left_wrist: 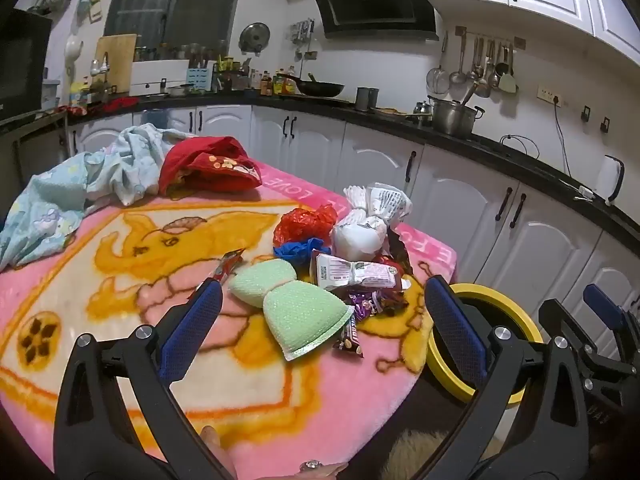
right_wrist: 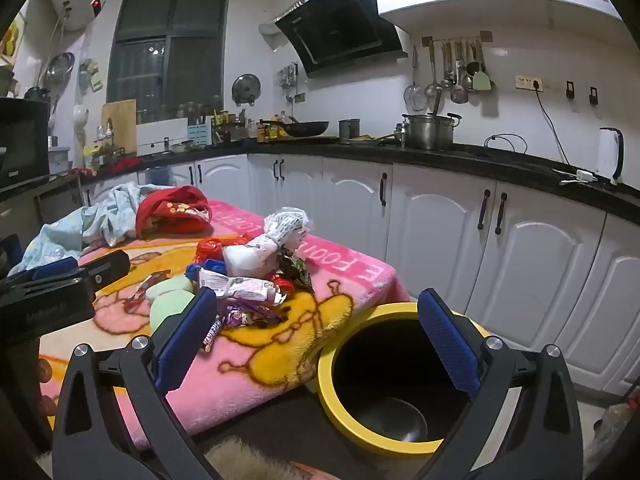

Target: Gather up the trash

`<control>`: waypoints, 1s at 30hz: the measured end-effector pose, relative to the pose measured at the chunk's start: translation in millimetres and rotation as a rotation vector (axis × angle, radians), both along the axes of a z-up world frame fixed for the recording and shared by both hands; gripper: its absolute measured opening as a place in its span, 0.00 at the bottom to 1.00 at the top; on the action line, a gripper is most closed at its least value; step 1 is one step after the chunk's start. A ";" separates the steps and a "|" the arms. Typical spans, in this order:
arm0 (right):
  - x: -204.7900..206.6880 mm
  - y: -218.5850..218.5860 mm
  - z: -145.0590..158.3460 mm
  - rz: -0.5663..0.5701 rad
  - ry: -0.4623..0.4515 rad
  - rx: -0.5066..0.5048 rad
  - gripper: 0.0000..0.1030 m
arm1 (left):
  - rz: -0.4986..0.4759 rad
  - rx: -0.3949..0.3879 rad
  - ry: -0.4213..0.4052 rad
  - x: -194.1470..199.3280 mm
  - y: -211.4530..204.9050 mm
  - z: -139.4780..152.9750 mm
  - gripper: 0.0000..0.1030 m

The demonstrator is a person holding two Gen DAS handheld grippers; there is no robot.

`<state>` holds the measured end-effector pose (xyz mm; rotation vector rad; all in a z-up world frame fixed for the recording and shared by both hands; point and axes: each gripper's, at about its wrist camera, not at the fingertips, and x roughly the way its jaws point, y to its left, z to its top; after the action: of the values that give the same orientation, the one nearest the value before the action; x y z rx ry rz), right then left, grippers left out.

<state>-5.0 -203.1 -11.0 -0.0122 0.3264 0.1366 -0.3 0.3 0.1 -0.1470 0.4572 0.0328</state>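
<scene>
A heap of trash lies on the pink blanket [left_wrist: 100,272]: a green foam wrap [left_wrist: 292,308], a white knotted bag [left_wrist: 364,224], red plastic [left_wrist: 304,222], blue plastic [left_wrist: 300,250], a pink-white packet [left_wrist: 356,276] and purple candy wrappers [left_wrist: 372,304]. My left gripper [left_wrist: 324,332] is open and empty, hovering just before the green wrap. My right gripper [right_wrist: 316,340] is open and empty, above the yellow-rimmed black bin [right_wrist: 384,448], which stands on the floor beside the table's right corner. The heap also shows in the right wrist view [right_wrist: 244,284].
A red cloth [left_wrist: 208,168] and a light blue cloth [left_wrist: 60,196] lie at the table's far left. White cabinets [left_wrist: 440,192] with a black counter run behind and to the right. The left gripper's body [right_wrist: 52,296] shows at the left of the right wrist view.
</scene>
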 end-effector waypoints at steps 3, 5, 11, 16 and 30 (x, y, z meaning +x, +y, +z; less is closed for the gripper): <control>-1.1 0.4 0.6 -0.005 -0.002 0.001 0.94 | -0.001 0.001 -0.001 0.6 0.5 -0.2 0.91; -1.6 1.0 0.5 -0.007 0.000 0.000 0.94 | -0.001 0.002 -0.008 -0.3 0.4 -0.1 0.91; -4.9 10.2 -2.1 0.009 -0.006 -0.013 0.94 | 0.000 0.008 -0.010 0.2 -0.3 -0.4 0.91; -2.9 6.2 -1.7 0.010 0.000 -0.008 0.94 | 0.000 0.011 -0.013 -3.4 -2.3 5.8 0.91; 1.4 1.5 -1.1 0.018 0.002 -0.007 0.94 | -0.001 0.013 -0.018 -4.3 -6.7 14.7 0.91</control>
<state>-3.5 -201.6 -12.2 -0.0221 0.3291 0.1534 -4.5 -6.3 14.8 -0.1338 0.4390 0.0340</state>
